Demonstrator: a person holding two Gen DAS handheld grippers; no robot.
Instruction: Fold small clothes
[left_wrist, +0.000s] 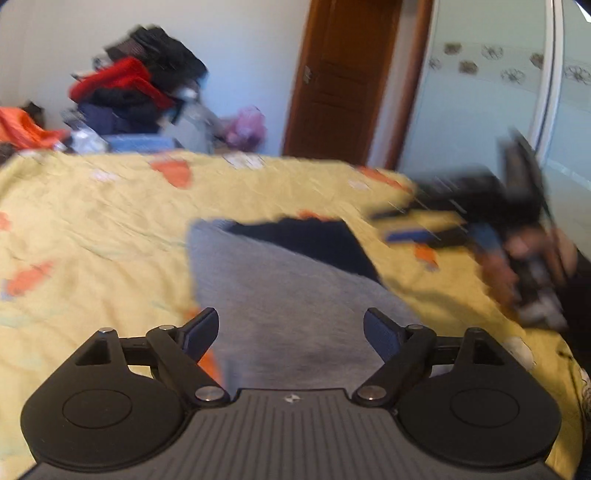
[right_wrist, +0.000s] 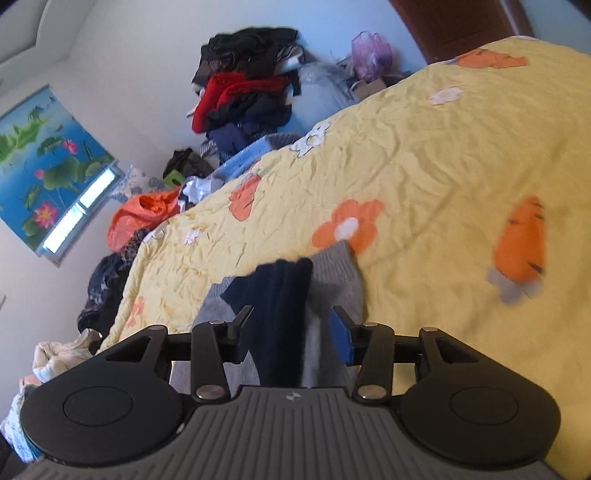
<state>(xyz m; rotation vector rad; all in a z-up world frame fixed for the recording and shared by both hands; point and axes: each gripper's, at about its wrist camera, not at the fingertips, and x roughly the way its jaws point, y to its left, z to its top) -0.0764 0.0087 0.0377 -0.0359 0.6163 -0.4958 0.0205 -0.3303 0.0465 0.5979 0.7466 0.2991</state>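
Observation:
A small grey garment with a dark navy part lies flat on the yellow flowered bedspread. My left gripper is open, just above the garment's near end, holding nothing. My right gripper shows blurred at the right of the left wrist view, beside the garment's far right corner. In the right wrist view the right gripper is open, its jaws either side of the navy part, with grey cloth under it. Nothing is gripped.
A pile of dark and red clothes stands beyond the bed's far edge, with an orange bag and a purple bag. A brown door and a wardrobe are at the right. More clothes lie beside the bed.

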